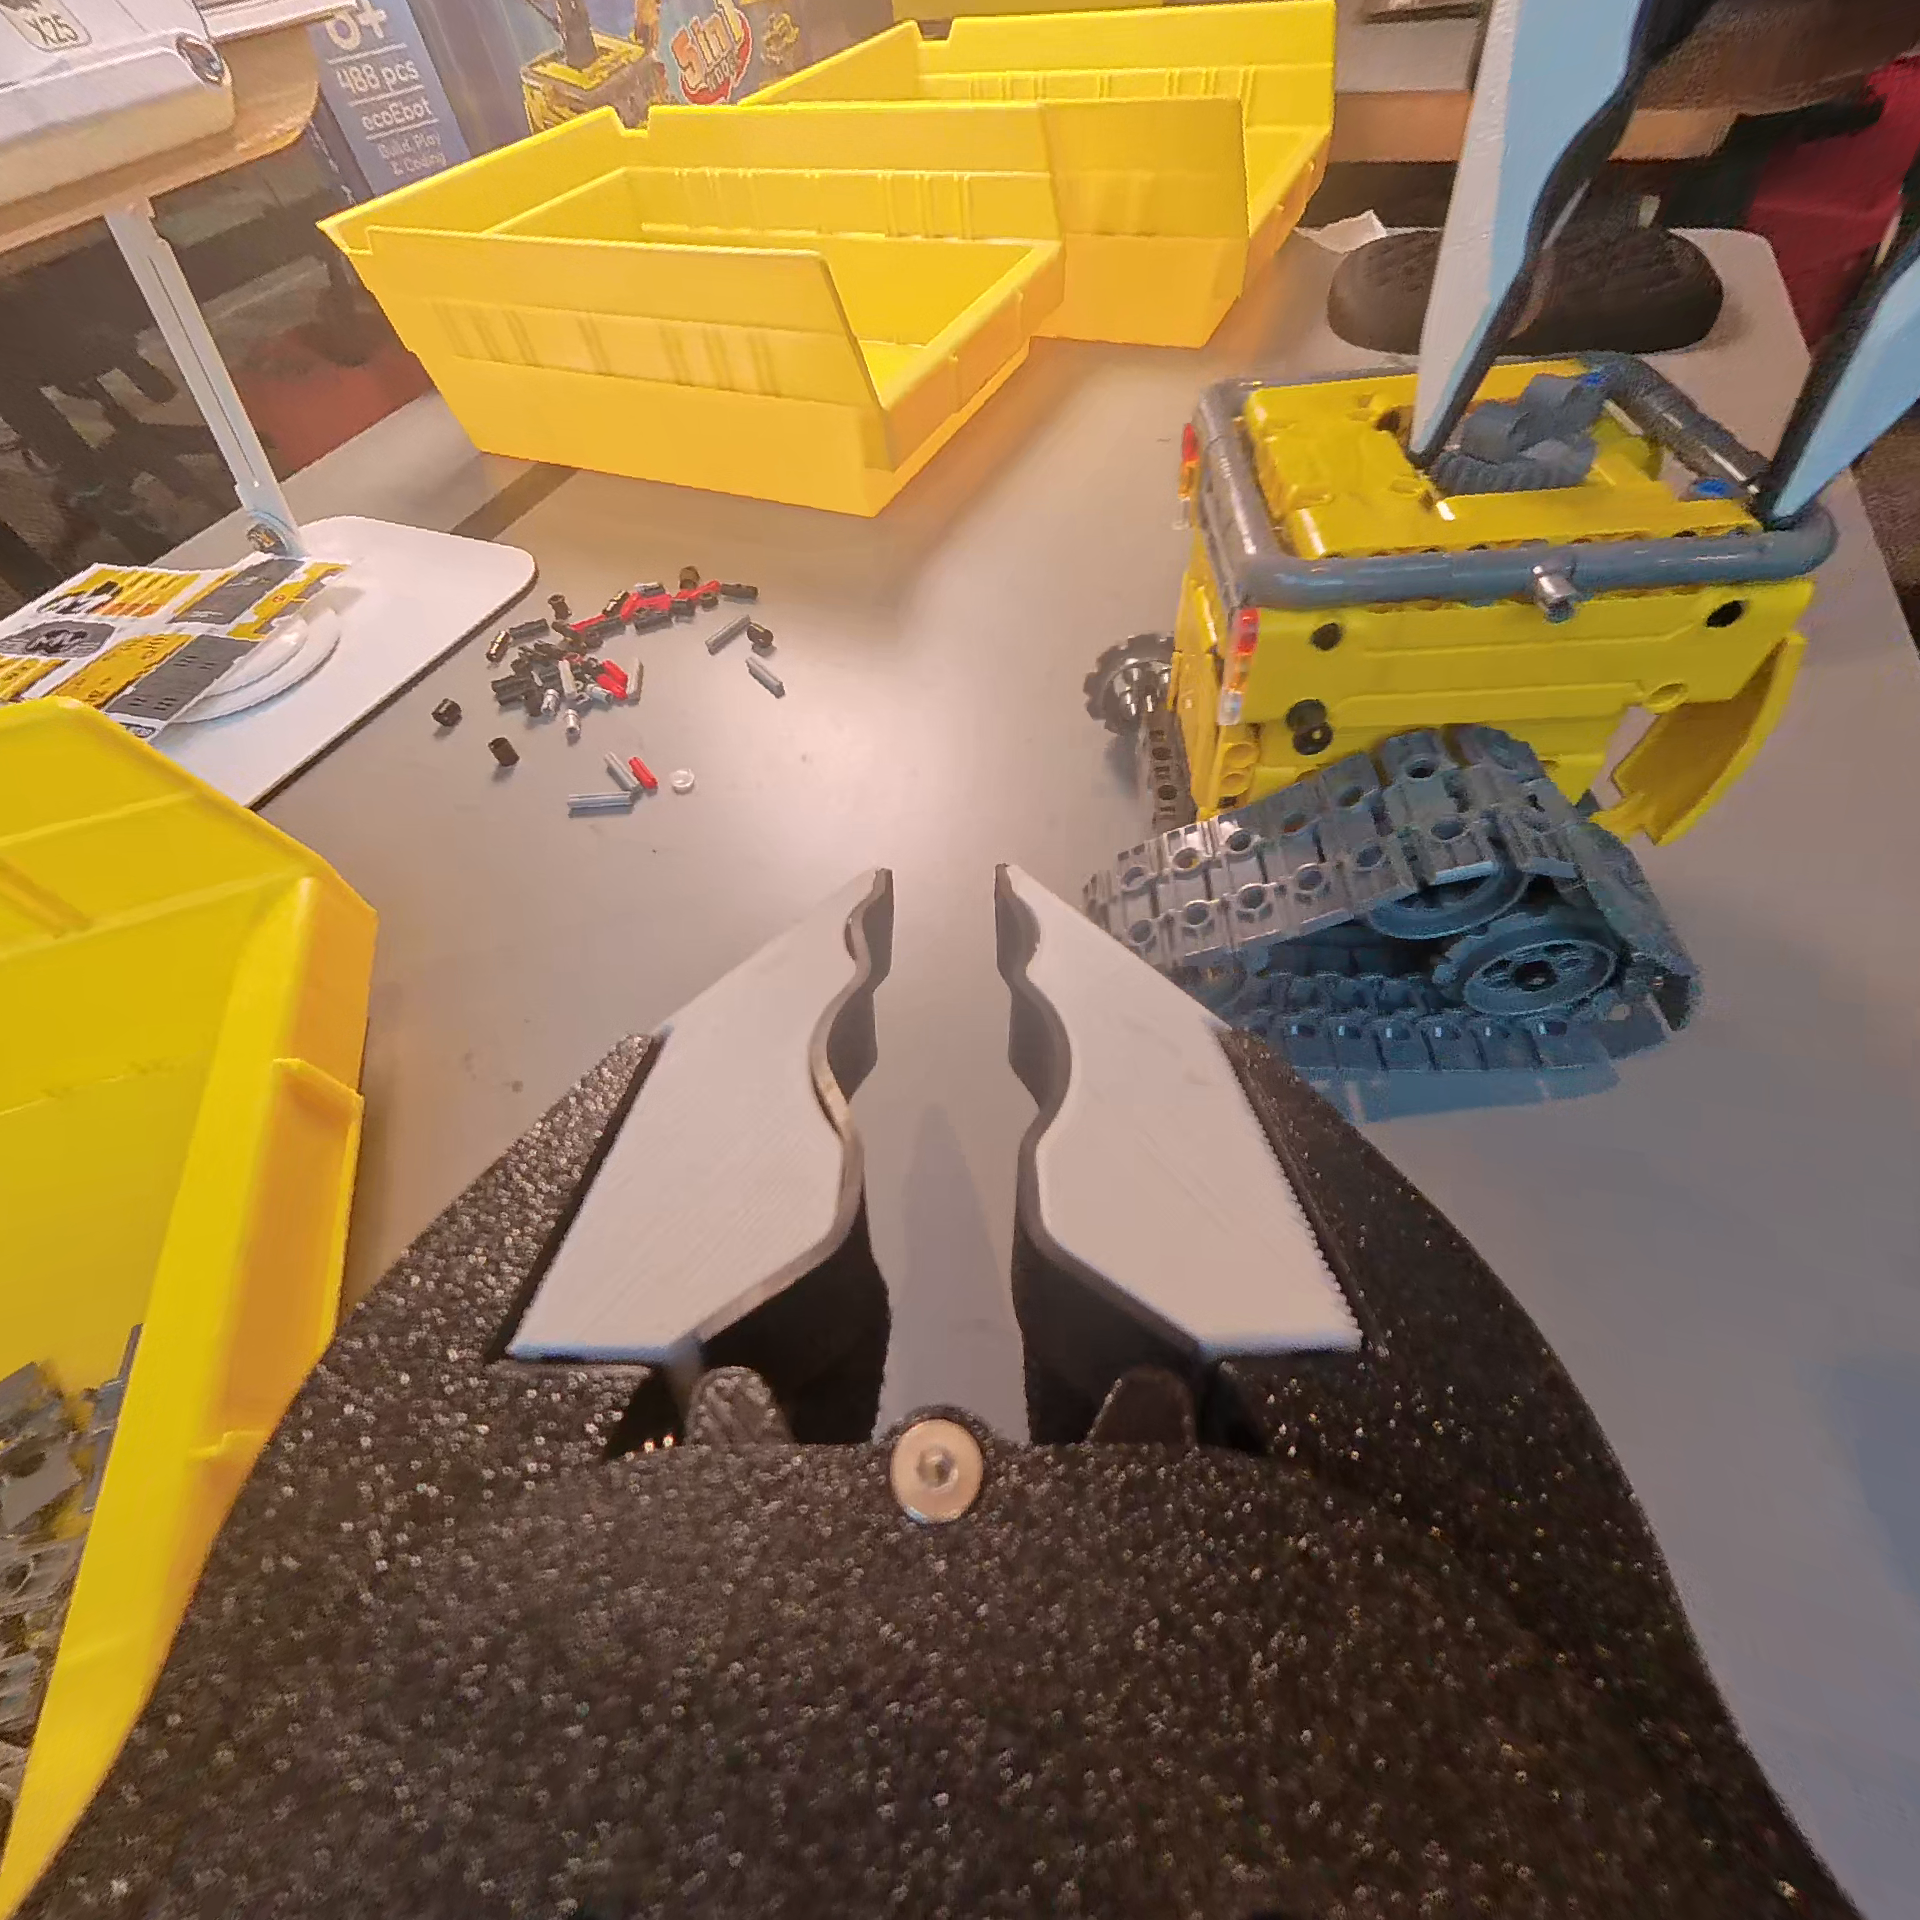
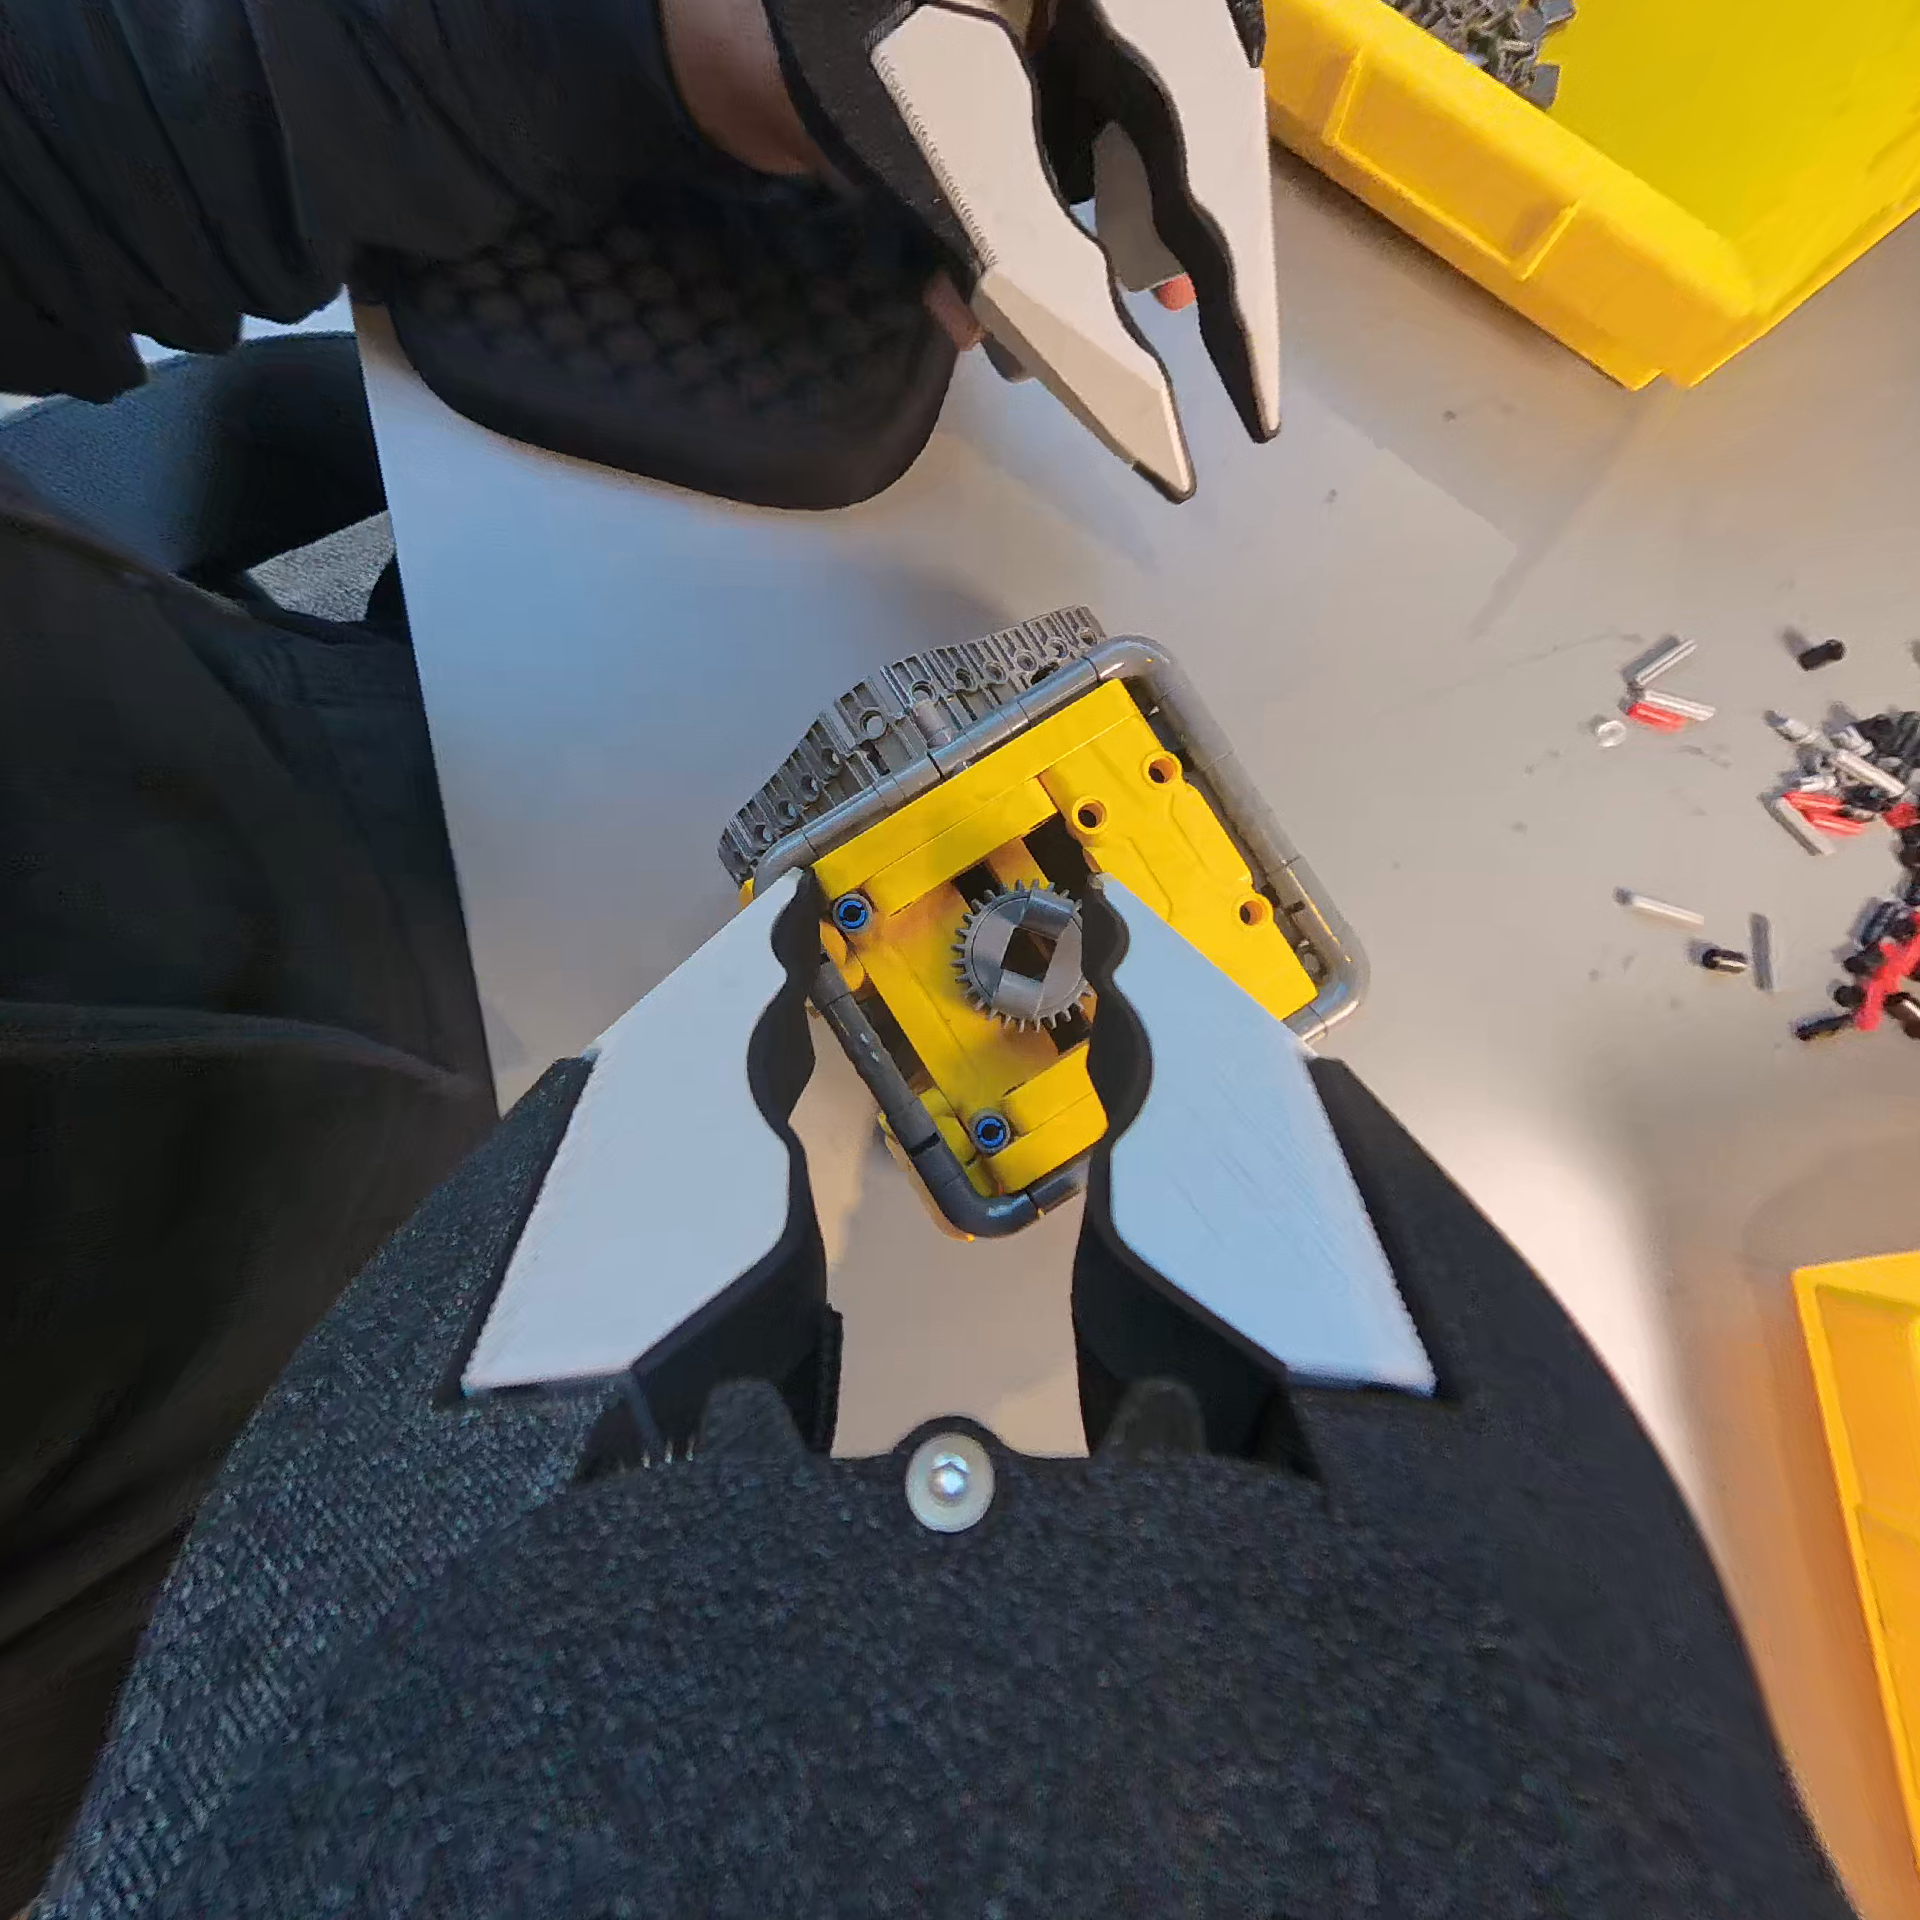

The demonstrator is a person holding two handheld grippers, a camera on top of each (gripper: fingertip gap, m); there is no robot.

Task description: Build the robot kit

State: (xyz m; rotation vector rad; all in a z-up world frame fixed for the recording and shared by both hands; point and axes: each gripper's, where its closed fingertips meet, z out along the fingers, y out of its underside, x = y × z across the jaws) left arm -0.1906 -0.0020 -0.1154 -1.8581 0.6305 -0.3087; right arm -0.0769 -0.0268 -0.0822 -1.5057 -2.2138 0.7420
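Grey table, left wrist view: my left gripper (image 1: 943, 883) hovers over the bare table (image 1: 883, 727), fingers parted a little, holding nothing
Model: the yellow toy vehicle (image 1: 1455, 644) stands to my right front, its grey track (image 1: 1403, 935) just beside my right fingertip
Right gripper: my right gripper (image 1: 1600, 478) comes down onto the vehicle's top, fingers spread around a grey gear (image 1: 1517, 436)
Loose parts: a scatter of small black, red and grey pins (image 1: 613, 665) lies ahead on the table
Bins: yellow bins (image 1: 675, 343) behind, another bin (image 1: 156, 1039) at my left

Right wrist view, right gripper: my fingers (image 2: 945, 904) stand wide apart over the vehicle (image 2: 1039, 935), the gear (image 2: 1023, 961) between them, one tip beside it; whether it touches I cannot tell
Left gripper: farther off (image 2: 1221, 462), slightly parted, empty
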